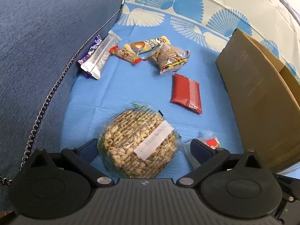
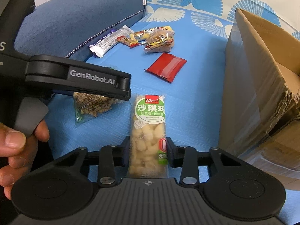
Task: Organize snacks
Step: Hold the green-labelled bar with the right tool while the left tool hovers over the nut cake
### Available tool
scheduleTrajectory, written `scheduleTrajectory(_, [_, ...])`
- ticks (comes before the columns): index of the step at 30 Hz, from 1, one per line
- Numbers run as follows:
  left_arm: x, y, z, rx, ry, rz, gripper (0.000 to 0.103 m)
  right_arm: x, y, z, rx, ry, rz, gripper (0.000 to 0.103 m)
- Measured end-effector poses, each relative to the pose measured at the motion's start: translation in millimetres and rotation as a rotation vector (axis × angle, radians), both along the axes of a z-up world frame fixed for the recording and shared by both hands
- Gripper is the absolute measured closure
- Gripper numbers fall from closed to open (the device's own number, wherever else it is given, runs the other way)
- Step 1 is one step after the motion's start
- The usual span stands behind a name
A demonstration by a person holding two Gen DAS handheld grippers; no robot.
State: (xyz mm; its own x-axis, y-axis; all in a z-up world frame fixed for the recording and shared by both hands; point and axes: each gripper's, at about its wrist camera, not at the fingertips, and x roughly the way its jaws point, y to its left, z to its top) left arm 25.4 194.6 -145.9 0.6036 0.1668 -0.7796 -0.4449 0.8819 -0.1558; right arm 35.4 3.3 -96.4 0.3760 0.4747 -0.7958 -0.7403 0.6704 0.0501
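Right gripper (image 2: 148, 148) closed snugly on the sachima bar (image 2: 148, 136) across its narrow width, presumably for transfer to the cardboard box (image 2: 253, 93) at 3 o'clock. Left gripper (image 1: 143, 147) spread wide, straddling the puffed-grain cake pack (image 1: 138, 144) without evident contact, probably positioned for the next grasp. Red packet (image 1: 186, 93) and remaining snacks loose on the blue cloth (image 1: 121, 88) toward 12 o'clock.

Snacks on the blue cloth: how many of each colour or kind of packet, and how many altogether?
Red packet: 1
Purple and silver bars: 2
Yellow packet: 1
Small red-ended bar: 1
Clear bag of sticks: 1
Round puffed-grain cake: 1
Green-label bar: 1
Total: 8
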Motion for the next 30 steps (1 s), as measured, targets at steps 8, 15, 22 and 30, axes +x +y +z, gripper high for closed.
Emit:
scheduleTrajectory(8, [-1.6,-2.1,3.2,0.037,-0.027,0.006,0.014,0.4,-3.1,4.1,0.018,-0.027,-0.028,0.065])
scheduleTrajectory(15, [-2.2,0.0,5.1,0.027,-0.039,0.008,0.013,2.0,-4.7,1.5,0.013,-0.009,-0.040,0.065])
scheduleTrajectory(22, [0.6,-2.2,1.6,0.028,-0.020,-0.004,0.012,2.4,-3.4,0.2,0.006,0.003,-0.035,0.062])
scheduleTrajectory(30, [0.0,-2.9,2.5,0.032,-0.038,-0.012,0.014,2.4,-1.9,-0.7,0.000,-0.008,-0.030,0.065])
